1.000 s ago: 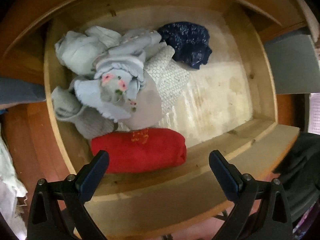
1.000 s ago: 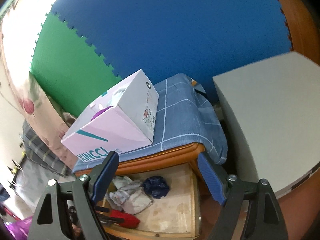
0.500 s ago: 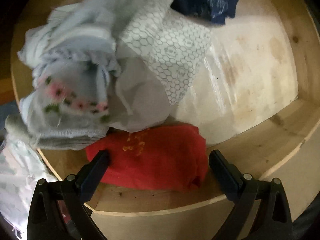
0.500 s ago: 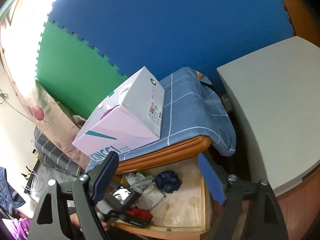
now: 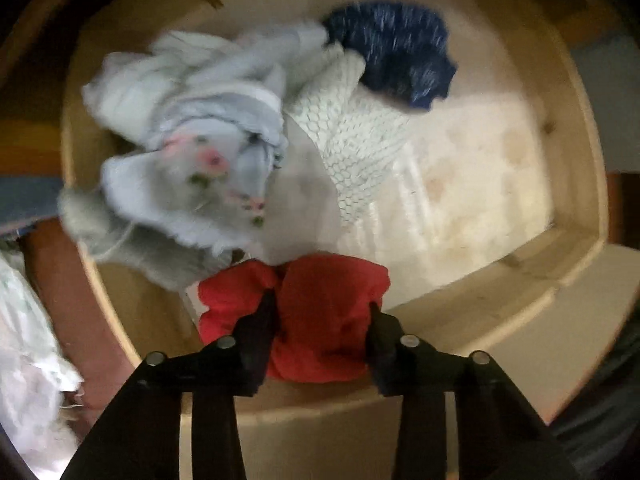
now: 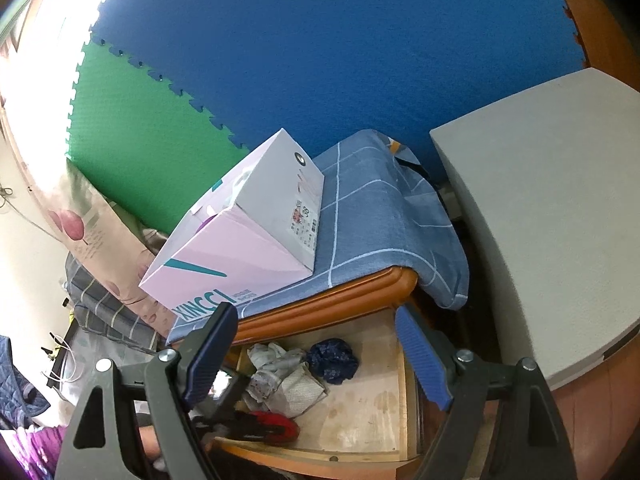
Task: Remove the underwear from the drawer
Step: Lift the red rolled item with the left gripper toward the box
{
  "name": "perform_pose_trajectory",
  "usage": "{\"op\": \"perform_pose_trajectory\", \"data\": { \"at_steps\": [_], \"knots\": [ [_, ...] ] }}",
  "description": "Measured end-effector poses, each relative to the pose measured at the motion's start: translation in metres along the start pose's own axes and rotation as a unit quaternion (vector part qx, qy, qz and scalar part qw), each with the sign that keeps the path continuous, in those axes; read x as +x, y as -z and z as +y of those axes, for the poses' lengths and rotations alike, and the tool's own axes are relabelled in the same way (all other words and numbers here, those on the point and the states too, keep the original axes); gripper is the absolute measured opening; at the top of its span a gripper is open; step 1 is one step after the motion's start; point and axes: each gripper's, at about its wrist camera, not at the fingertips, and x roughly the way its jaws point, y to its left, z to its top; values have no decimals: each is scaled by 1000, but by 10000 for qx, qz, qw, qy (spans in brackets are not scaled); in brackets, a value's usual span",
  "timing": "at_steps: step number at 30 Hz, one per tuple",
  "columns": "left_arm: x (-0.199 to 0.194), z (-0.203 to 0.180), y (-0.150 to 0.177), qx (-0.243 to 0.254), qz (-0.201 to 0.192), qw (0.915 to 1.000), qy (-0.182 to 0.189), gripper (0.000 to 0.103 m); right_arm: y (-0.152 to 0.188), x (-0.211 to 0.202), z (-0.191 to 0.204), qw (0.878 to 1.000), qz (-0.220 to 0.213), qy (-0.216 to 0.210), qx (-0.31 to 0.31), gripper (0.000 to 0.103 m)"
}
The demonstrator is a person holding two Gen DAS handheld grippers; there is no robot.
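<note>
Underwear (image 5: pixel 328 312), red, bunched between closing left tongs (image 5: pixel 322 314): squeeze firmly, then lift straight out of drawer (image 5: pixel 516 276); right tongs (image 6: pixel 316 360) open, empty.

The pink shoebox (image 6: pixel 240 248) carries the brand "XINCCI" in teal along its long side. Its white end label shows the number "38"; the smaller print there is unreadable.

drawer (image 5: pixel 516 258) x1 | red garment (image 5: pixel 320 320) x1 | navy (image 5: pixel 396 52) x1 | pale approx 4, blurry | box (image 6: pixel 256 232) x1
</note>
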Motion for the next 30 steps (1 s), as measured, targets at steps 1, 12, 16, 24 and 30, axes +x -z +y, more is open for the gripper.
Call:
{"op": "perform_pose_trajectory", "data": {
  "at_steps": [1,12,16,24,30],
  "knots": [
    [-7,2,6,-76,-165,9998,79,34,0,1,0,10000,13,5,11,83],
    [-109,10,38,-640,-1808,9769,946,34,2,9,4,9996,108,226,-116,83],
    [-130,12,48,-724,-2136,9672,1169,34,2,11,3,9995,130,283,-109,83],
    [-172,-1,68,-622,-2572,9539,1414,34,4,16,7,9987,228,386,-235,83],
    [-216,-9,79,-417,-2950,9437,1436,34,4,19,8,9984,288,414,-271,83]
  ]
}}
